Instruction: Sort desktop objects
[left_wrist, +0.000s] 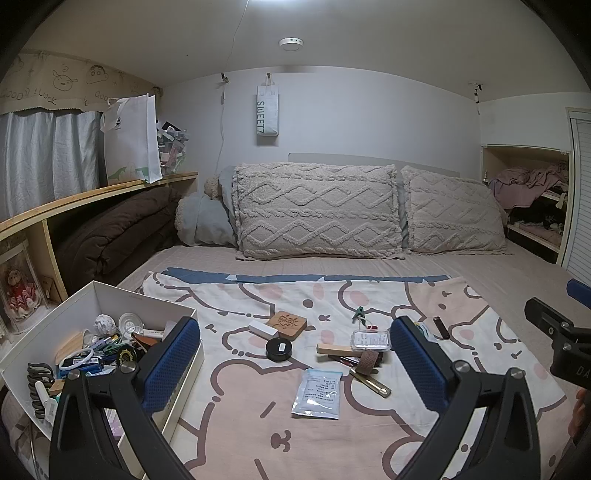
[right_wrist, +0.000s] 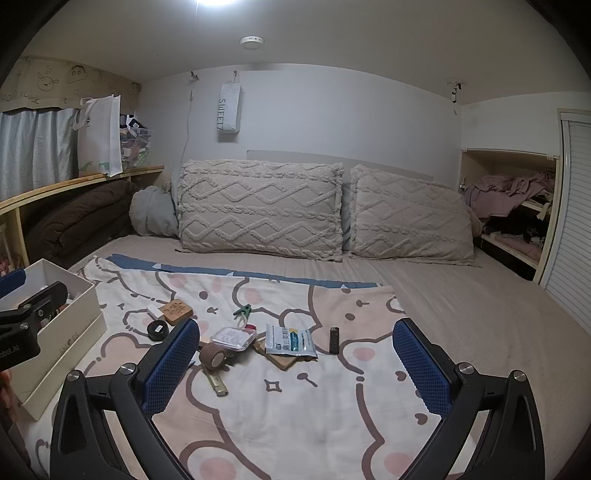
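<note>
I am between picks: the white box (left_wrist: 110, 295) at near left already holds many small things, while the rest lie scattered on the cartoon blanket (left_wrist: 369, 435) over the bed. Both the left hand-held gripper (left_wrist: 295, 362) and right hand-held gripper (right_wrist: 295, 362) are spread wide, holding nothing. Next I judge a reach to the pouch (left_wrist: 319, 393) or black tin (left_wrist: 279, 349). The wall bag (left_wrist: 266, 110) reads "SWEET".

Left hand-held gripper (left_wrist: 295, 362) and right hand-held gripper (right_wrist: 295, 362) both hang tilted slightly downward, jaws spread wide, nothing between the blue pads.
</note>
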